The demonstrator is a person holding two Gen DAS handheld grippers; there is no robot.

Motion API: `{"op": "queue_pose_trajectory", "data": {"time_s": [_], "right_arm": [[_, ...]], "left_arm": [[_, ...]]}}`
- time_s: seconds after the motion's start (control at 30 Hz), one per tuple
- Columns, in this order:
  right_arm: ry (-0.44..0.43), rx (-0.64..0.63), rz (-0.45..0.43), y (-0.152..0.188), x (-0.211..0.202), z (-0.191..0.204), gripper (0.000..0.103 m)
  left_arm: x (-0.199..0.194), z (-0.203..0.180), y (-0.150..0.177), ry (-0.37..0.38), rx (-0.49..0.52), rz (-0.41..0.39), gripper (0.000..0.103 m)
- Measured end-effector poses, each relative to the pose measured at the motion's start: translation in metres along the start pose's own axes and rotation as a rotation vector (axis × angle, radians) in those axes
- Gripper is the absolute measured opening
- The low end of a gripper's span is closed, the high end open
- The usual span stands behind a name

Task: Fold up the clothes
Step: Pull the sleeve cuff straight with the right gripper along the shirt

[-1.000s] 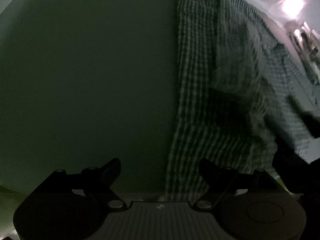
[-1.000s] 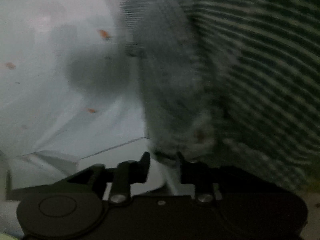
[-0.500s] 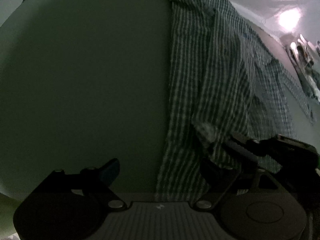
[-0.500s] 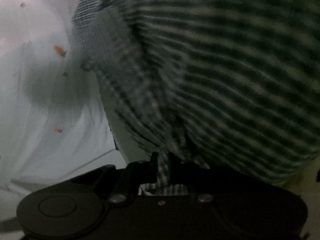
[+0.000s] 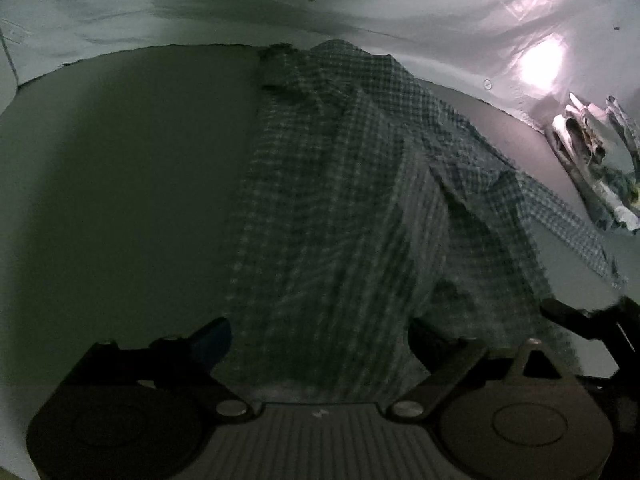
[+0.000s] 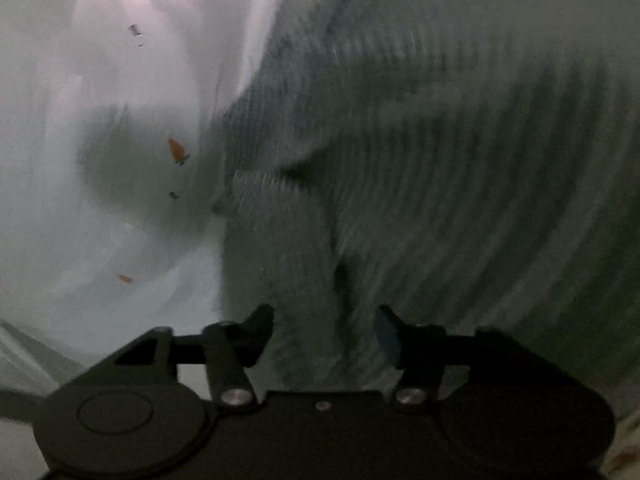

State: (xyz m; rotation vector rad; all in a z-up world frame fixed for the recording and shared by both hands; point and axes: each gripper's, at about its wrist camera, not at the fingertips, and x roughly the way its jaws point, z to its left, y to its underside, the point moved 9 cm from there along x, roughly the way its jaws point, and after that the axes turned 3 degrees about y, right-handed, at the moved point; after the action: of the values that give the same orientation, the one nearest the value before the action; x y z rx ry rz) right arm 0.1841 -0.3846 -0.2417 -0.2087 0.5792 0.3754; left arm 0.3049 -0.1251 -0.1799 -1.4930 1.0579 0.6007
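Grey-green surface [image 5: 120, 200] carries the checked shirt [image 5: 340, 220], spread lengthwise down its middle, one sleeve trailing toward a crumpled pile [image 5: 592, 168] at the far edge. Left claw [image 5: 320, 344] is opening wide over the near hem, pinching nothing. Right claw [image 6: 324, 328] is opening too, cloth below its fingers but not gripped. Risk: the freed fold may slump or shift, since the loose fabric has bunched ridges.

Blurred checked shirt [image 6: 420, 168] beyond the opening right hand-held gripper [image 6: 326, 332], pads clear of cloth.
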Motion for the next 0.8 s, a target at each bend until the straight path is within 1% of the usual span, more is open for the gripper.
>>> {"op": "queue_pose_trajectory", "data": {"time_s": [0.03, 0.07, 0.13, 0.17, 0.2, 0.23, 0.27, 0.3, 0.33, 0.4, 0.43, 0.47, 0.57, 0.63, 0.67, 0.7, 0.77, 0.8], "right_arm": [[0.044, -0.065, -0.027, -0.012, -0.008, -0.003, 0.076], [0.086, -0.123, -0.049, -0.024, -0.016, -0.008, 0.079], [0.166, -0.215, -0.096, -0.047, -0.032, -0.018, 0.09], [0.206, -0.26, -0.122, -0.059, -0.039, -0.022, 0.091], [0.252, -0.316, -0.162, -0.071, -0.047, -0.026, 0.094], [0.305, -0.387, -0.222, -0.085, -0.055, -0.028, 0.099], [0.36, -0.459, -0.284, -0.099, -0.064, -0.03, 0.1], [0.444, -0.545, -0.365, -0.114, -0.074, -0.035, 0.101], [0.556, -0.631, -0.45, -0.13, -0.083, -0.04, 0.101], [0.749, -0.748, -0.56, -0.159, -0.098, -0.051, 0.102], [0.803, -0.754, -0.584, -0.176, -0.102, -0.058, 0.102], [0.818, -0.727, -0.595, -0.191, -0.106, -0.065, 0.102], [0.803, -0.577, -0.631, -0.238, -0.119, -0.095, 0.102], [0.823, -0.517, -0.661, -0.268, -0.122, -0.11, 0.102], [0.834, -0.497, -0.67, -0.28, -0.119, -0.115, 0.102], [0.843, -0.476, -0.671, -0.29, -0.116, -0.12, 0.102], [0.855, -0.429, -0.65, -0.308, -0.11, -0.129, 0.102], [0.858, -0.417, -0.631, -0.314, -0.107, -0.132, 0.102]], "left_arm": [[0.004, -0.006, -0.003, 0.001, -0.004, 0.0, 0.095], [0.006, -0.008, -0.007, -0.004, -0.008, -0.002, 0.095], [0.013, -0.015, -0.015, -0.013, -0.016, -0.005, 0.096], [0.02, -0.02, -0.018, -0.018, -0.023, -0.005, 0.096], [0.027, -0.026, -0.022, -0.024, -0.029, -0.006, 0.096], [0.034, -0.031, -0.026, -0.03, -0.035, -0.006, 0.096], [0.04, -0.034, -0.03, -0.04, -0.039, -0.004, 0.096], [0.046, -0.038, -0.033, -0.049, -0.043, -0.003, 0.096], [0.051, -0.039, -0.036, -0.06, -0.046, -0.002, 0.096], [0.061, -0.041, -0.042, -0.081, -0.048, 0.0, 0.097], [0.065, -0.042, -0.045, -0.091, -0.048, 0.0, 0.097], [0.07, -0.041, -0.05, -0.1, -0.051, -0.001, 0.097], [0.085, -0.034, -0.066, -0.123, -0.085, -0.009, 0.099], [0.094, -0.029, -0.078, -0.142, -0.1, -0.021, 0.099], [0.099, -0.026, -0.084, -0.164, -0.103, -0.023, 0.099], [0.103, -0.022, -0.089, -0.186, -0.106, -0.022, 0.099], [0.111, -0.016, -0.092, -0.224, -0.115, 0.005, 0.1], [0.115, -0.013, -0.091, -0.228, -0.115, 0.02, 0.1]]}}
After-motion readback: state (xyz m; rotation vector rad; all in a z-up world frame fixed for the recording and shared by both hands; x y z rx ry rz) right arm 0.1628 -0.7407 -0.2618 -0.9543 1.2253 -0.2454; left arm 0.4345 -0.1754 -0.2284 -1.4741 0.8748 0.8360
